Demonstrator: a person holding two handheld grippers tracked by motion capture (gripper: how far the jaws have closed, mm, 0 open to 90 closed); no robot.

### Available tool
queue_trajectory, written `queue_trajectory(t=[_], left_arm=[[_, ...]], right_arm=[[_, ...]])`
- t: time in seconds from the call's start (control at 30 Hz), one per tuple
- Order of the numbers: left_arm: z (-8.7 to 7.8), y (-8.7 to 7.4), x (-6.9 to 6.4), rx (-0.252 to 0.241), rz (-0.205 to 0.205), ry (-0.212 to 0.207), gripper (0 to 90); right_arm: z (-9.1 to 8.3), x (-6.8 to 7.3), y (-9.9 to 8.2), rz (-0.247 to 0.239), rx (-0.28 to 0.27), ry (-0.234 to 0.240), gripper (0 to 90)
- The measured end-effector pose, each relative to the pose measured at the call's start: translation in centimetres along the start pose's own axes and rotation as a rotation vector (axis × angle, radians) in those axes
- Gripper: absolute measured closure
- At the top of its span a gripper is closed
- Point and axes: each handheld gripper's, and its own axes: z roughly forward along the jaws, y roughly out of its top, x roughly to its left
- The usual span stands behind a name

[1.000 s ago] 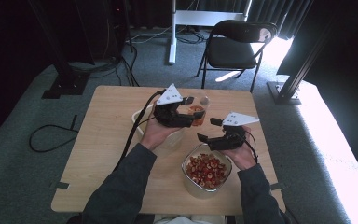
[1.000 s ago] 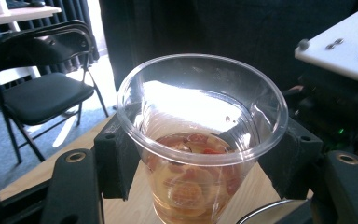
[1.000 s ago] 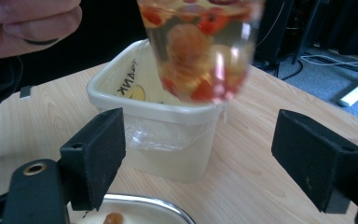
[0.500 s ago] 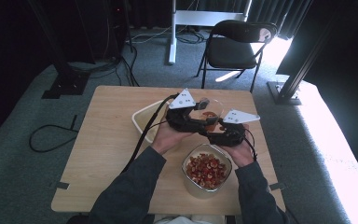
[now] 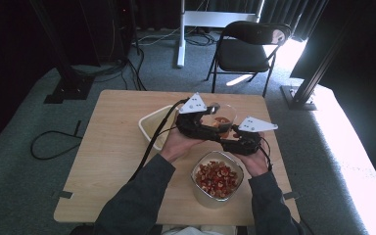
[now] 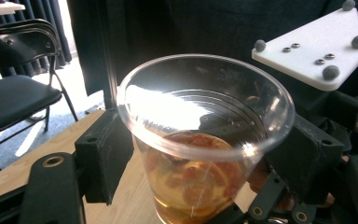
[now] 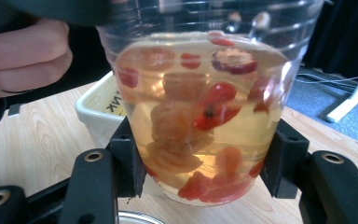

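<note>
I see the clear cup [image 7: 200, 116] of amber liquid and red fruit slices standing between both claws over the table [image 5: 112, 161]. My right claw [image 7: 200, 168] is clamped on the cup's lower body, pads tight against both sides. My left claw [image 6: 200, 154] sits higher, near the rim; its jaws have just been opening, and I cannot tell whether its pads touch. A bowl of red pieces [image 5: 218, 178] stands nearer me.

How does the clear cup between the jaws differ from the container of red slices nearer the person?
The clear cup is round, with slices floating in amber liquid; the near container is squarish, wider, heaped with dry-looking slices. The cup sits between both pairs of jaws; the container stands free. Both are see-through.
</note>
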Motion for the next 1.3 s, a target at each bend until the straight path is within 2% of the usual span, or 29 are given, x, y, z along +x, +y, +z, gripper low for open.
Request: queue_trajectory(t=[0.17, 0.27, 0.43, 0.47, 0.5, 0.57, 0.6, 0.87, 1.1, 1.3], left_arm=[[-0.9, 0.0, -0.2, -0.005, 0.01, 0.011, 23.9], [-1.6, -0.1, -0.3, 0.002, 0.024, 0.036, 23.9], [-3.5, -0.9, 0.0, 0.008, 0.049, 0.107, 23.9], [-3.5, -0.9, 0.0, 0.008, 0.049, 0.107, 23.9], [-4.4, -1.6, 0.2, 0.017, 0.038, 0.126, 23.9], [-5.2, -2.2, 0.4, 0.02, 0.043, 0.144, 23.9], [-5.6, -2.6, 0.6, 0.019, 0.033, 0.14, 24.0], [-7.9, -5.3, 1.4, 0.047, 0.009, 0.198, 24.2], [-8.9, -7.4, 1.6, 0.067, -0.013, 0.226, 24.4], [-9.4, -9.0, 1.2, 0.081, -0.015, 0.242, 24.8]], right_arm=[[-0.3, -0.3, -0.3, 0.013, -0.007, -0.018, 42.3], [-0.6, -0.6, -0.6, 0.02, -0.007, -0.035, 42.3], [-1.6, -1.1, -1.0, 0.023, -0.004, -0.058, 42.2], [-1.6, -1.1, -1.0, 0.023, -0.004, -0.058, 42.2], [-1.7, -1.1, -1.1, 0.023, -0.003, -0.065, 42.2], [-2.4, -1.4, -1.4, 0.022, 0.003, -0.086, 42.2], [-2.6, -1.5, -1.5, 0.023, 0.003, -0.091, 42.2], [-3.5, -2.0, -2.3, 0.026, 0.008, -0.128, 42.2], [-4.2, -1.9, -2.7, 0.019, -0.001, -0.146, 42.1], [-4.9, -1.9, -3.1, 0.008, 0.0, -0.166, 42.2]])
